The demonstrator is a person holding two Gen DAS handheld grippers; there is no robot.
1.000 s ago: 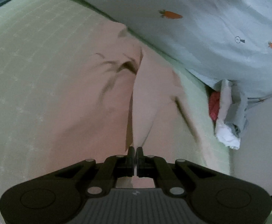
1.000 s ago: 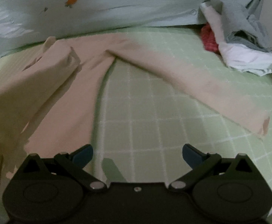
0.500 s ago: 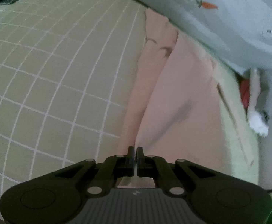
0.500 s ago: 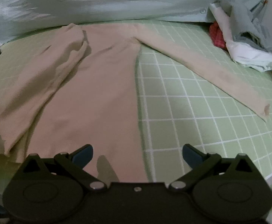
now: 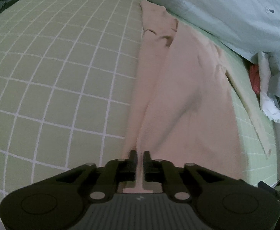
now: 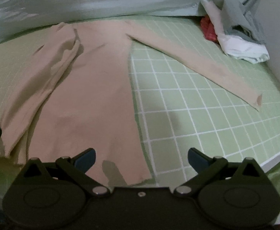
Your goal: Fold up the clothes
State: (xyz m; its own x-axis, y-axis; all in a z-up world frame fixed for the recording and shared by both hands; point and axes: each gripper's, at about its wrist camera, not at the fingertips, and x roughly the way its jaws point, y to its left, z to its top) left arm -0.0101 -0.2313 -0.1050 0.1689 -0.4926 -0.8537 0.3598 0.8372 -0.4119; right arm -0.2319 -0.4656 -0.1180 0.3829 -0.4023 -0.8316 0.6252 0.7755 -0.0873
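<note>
Your left claw [image 5: 139, 156] is opening with the folded-in sleeve's cuff between its jaws, while your wide-open, empty right claw [image 6: 141, 156] is nearer the beige top's [image 6: 93, 88] outstretched sleeve [image 6: 197, 61], angling up-right across the bed [image 6: 197, 115].

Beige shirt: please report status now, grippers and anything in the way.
Left gripper opening, folded sleeve edge between its jaws. Right gripper open, empty. Beige shirt flat, other sleeve unfolded. Clothes pile clear.

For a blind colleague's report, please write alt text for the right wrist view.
A beige long-sleeved garment lies flat on a green checked sheet, one sleeve folded over its body, the other stretched out to the side. The right tongs hover open above its hem. A pile of clothes sits in the far corner.
</note>
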